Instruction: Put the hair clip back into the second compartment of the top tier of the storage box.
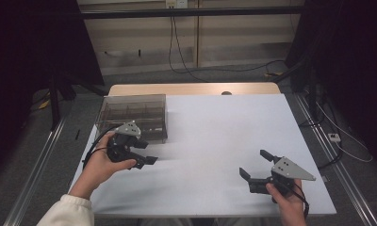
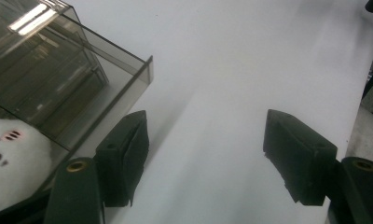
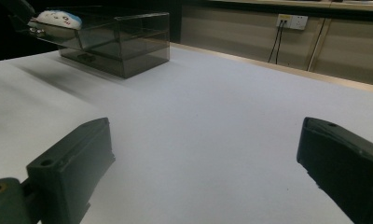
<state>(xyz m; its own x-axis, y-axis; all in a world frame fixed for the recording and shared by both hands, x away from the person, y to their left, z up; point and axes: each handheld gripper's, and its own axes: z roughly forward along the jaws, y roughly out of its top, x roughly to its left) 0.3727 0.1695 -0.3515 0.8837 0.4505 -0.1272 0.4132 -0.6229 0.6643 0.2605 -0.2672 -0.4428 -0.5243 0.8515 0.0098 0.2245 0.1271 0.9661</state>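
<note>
Left gripper (image 1: 148, 154) low over the white table (image 1: 215, 136) at the near left, just off the near right corner of the smoky clear box (image 1: 132, 115); jaws released, spread with bare tabletop between them, nothing held. Seen along those jaws in the left gripper view (image 2: 205, 163): same gap, white surface running through it, the box (image 2: 58, 79) up at the left, its tinted walls and inner dividers showing through, one corner just beyond the left-hand jaw. Small white thing with dark and pink marks (image 2: 12, 154) visible through the near side of the box, at the left edge there; too cut off to tell what it is or whether it touches the walls.

Right gripper (image 1: 253, 164) at the near right of the table, well apart from the box, held in the person's hand (image 1: 290, 205), grey three-cornered plate on top. Jaws released too, wide, pointing left and away; nothing between them. In the right gripper view (image 3: 201, 163) open table between the two black jaws, the box (image 3: 124, 42) far off at the upper left, a white object with a blue patch (image 3: 58, 18) at its left end, exact seat hard to judge.

Left hand (image 1: 99, 165) wrapped round its gripper, cream sleeve (image 1: 69, 212) coming in at the bottom left
</note>
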